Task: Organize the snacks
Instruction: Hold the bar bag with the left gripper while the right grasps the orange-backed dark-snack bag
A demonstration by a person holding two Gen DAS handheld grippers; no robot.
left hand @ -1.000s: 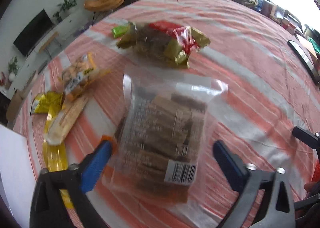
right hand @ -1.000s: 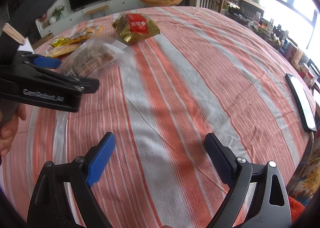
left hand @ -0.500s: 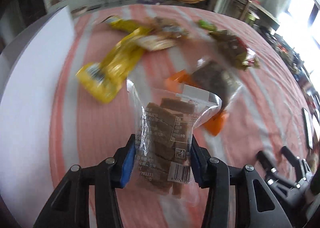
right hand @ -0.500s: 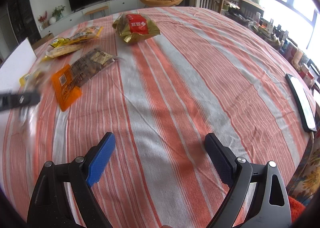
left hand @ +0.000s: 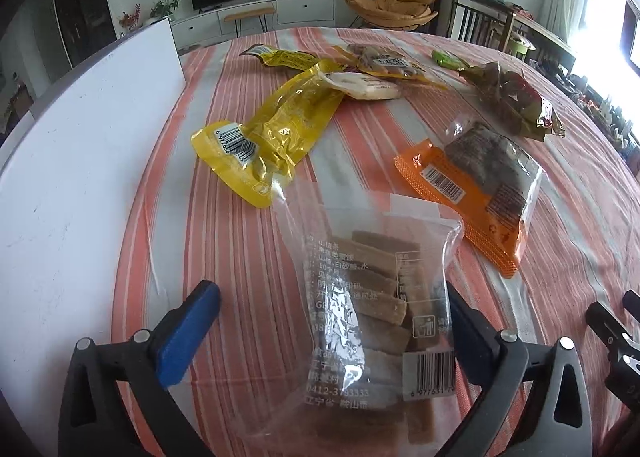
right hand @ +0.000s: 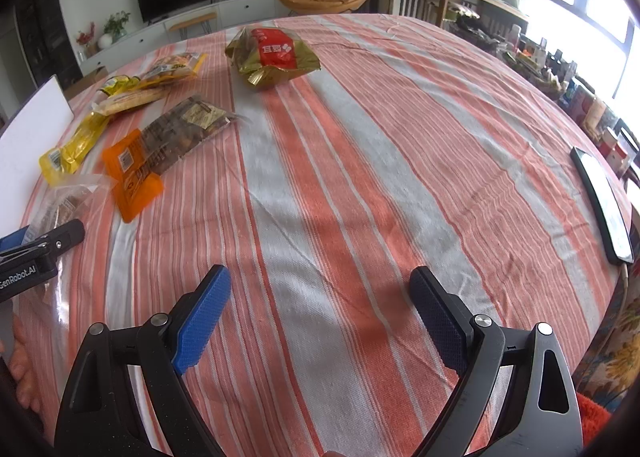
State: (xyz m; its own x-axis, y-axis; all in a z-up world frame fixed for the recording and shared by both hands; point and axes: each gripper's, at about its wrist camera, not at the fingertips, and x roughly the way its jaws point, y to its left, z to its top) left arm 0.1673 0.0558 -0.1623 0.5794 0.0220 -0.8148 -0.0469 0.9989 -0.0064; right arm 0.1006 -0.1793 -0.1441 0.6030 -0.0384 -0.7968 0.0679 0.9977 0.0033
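Clear bag point(left hand: 372, 321) lies on the cloth point(right hand: 360, 185) between the left gripper point(left hand: 332, 325) jaws, spread, long axis along the fingers. Right gripper point(right hand: 320, 313), spread and empty, is well apart.

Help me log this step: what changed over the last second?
The left gripper picked up the clear bag of brown bars, carried it left toward the white board, then opened, releasing it beside the orange packet. The right gripper stayed open over the striped tablecloth.
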